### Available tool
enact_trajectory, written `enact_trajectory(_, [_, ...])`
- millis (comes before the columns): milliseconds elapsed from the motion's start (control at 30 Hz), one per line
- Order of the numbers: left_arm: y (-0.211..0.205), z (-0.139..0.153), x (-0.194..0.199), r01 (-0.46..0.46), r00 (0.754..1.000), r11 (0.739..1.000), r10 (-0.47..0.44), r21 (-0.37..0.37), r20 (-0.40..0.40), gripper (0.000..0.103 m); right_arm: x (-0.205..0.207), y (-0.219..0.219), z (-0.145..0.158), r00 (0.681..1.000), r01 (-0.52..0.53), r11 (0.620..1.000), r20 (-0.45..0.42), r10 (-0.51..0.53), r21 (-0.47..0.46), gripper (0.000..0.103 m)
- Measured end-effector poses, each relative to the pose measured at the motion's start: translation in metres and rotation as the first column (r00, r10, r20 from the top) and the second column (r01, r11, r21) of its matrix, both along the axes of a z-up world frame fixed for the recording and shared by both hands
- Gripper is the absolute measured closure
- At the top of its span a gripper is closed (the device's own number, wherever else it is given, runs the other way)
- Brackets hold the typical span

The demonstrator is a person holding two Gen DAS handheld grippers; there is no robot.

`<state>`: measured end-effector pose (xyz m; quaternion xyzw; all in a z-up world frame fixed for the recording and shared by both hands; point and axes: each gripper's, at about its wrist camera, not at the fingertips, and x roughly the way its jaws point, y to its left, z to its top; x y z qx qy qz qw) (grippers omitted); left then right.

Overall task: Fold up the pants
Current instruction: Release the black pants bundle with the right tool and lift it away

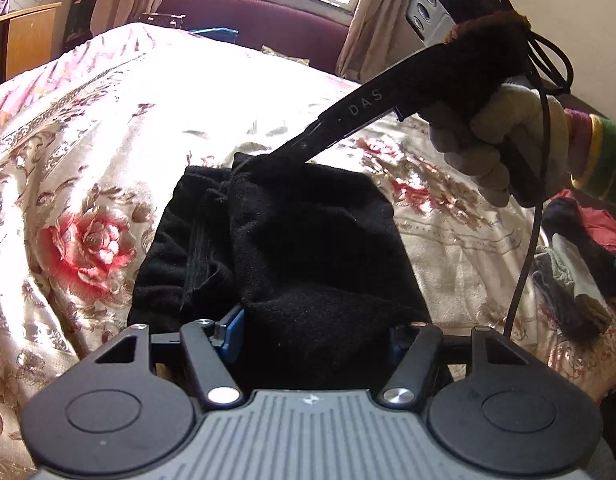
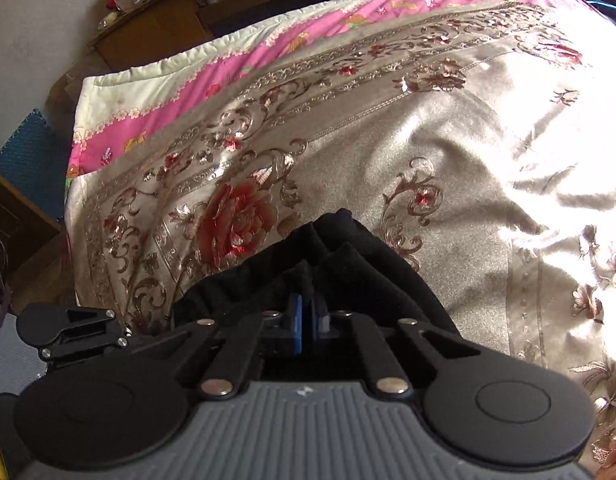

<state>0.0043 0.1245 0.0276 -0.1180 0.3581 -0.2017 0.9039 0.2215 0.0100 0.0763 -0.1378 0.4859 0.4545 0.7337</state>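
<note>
Nearest the left wrist camera, the left gripper [image 1: 314,330] has its jaws spread wide around a thick fold of the black pants [image 1: 308,248]. The cloth fills the gap between the blue pads [image 1: 233,330], but whether they press on it cannot be told. The pants lie bunched in a dark heap on the floral bedspread [image 1: 108,152].

At the heap's far edge the right gripper [image 2: 307,310] comes down from a gloved hand [image 1: 504,136] and bites into the fabric. In its own view the jaws are pinched nearly together, clamping a raised ridge of the black pants between them.

A pile of clothes [image 1: 580,264] sits at the bed's right side.
</note>
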Motion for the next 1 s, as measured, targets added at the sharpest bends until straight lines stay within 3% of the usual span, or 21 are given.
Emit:
enact_trajectory(133, [0.01, 0.023, -0.002, -0.032, 0.995, 0.998, 0.036, -0.045, 0.093, 0.043, -0.006, -0.031, 0.045, 0.988, 0.123, 0.989, 0.082, -0.13, 0.085, 0.101])
enact_trajectory(267, [0.028, 0.024, 0.005, -0.088, 0.991, 0.992, 0.096, -0.091, 0.093, 0.046, -0.002, -0.038, 0.064, 0.968, 0.183, 0.976, 0.153, -0.2, 0.117, 0.101])
enact_trajectory(400, [0.042, -0.004, 0.015, -0.153, 0.988, 0.986, 0.154, -0.067, 0.005, 0.049, 0.019, -0.016, 0.04, 0.961, 0.209, 0.967, 0.155, -0.231, 0.142, 0.103])
enact_trajectory(500, [0.051, -0.029, 0.017, -0.176, 0.98, 0.984, 0.175, -0.009, -0.09, 0.048, 0.042, 0.0, -0.001, 0.943, 0.29, 0.953, 0.146, -0.301, 0.088, 0.103])
enact_trajectory(600, [0.059, -0.03, 0.01, -0.165, 0.982, 0.986, 0.161, -0.033, -0.099, 0.045, 0.044, 0.002, -0.02, 0.935, 0.32, 0.943, 0.129, -0.331, 0.094, 0.102])
enact_trajectory(700, [0.056, -0.028, 0.004, -0.129, 0.989, 0.992, 0.128, 0.0, -0.072, 0.045, 0.029, -0.005, -0.007, 0.936, 0.3, 0.943, 0.146, -0.32, 0.143, 0.095])
enact_trajectory(867, [0.073, -0.022, -0.005, -0.15, 0.985, 0.987, 0.145, -0.056, -0.089, 0.042, 0.009, -0.022, 0.015, 0.948, 0.266, 0.946, 0.13, -0.291, 0.184, 0.092])
enact_trajectory(933, [0.083, -0.018, -0.008, -0.177, 0.981, 0.979, 0.168, -0.102, -0.093, 0.036, 0.004, -0.024, 0.016, 0.959, 0.236, 0.957, 0.121, -0.258, 0.172, 0.073])
enact_trajectory(1000, [0.086, -0.012, -0.011, -0.173, 0.984, 0.975, 0.164, -0.143, -0.074, 0.03, 0.001, -0.02, 0.013, 0.962, 0.213, 0.967, 0.141, -0.233, 0.142, 0.068])
